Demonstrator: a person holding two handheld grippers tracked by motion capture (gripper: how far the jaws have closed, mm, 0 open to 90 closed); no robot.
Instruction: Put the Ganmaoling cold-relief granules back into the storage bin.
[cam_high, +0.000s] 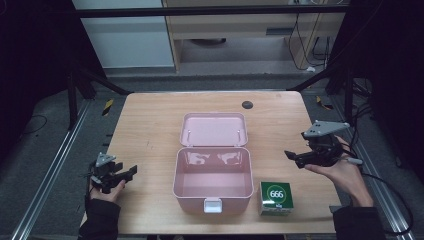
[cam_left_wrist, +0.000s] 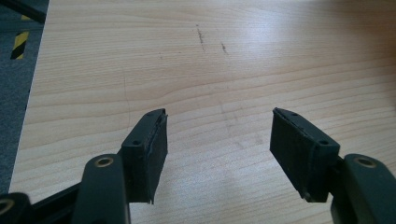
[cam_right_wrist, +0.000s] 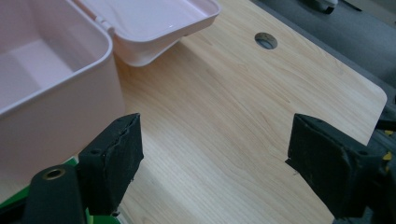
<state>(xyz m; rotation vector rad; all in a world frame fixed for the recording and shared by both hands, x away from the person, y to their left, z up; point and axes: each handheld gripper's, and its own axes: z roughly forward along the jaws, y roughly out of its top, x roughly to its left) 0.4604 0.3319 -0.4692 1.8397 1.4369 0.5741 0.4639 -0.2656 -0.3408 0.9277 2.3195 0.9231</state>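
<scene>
Pale pink box (cam_high: 212, 186) and lid (cam_high: 214, 129); green carton (cam_high: 275, 198) with white "666" circle; light wood-grain table (cam_high: 150, 125); black grippers' jaws; yellow-black striped tape (cam_high: 107, 106).

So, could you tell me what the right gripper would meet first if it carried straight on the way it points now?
Probably the open pink box: the right gripper points left toward its right wall, above bare table. Its height is unclear, so it might pass over the rim.

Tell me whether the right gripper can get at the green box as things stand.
Probably yes. The right gripper hovers open and empty above the table, and the green box sits just below it toward the person, right of the pink case, with nothing on top or between.
</scene>
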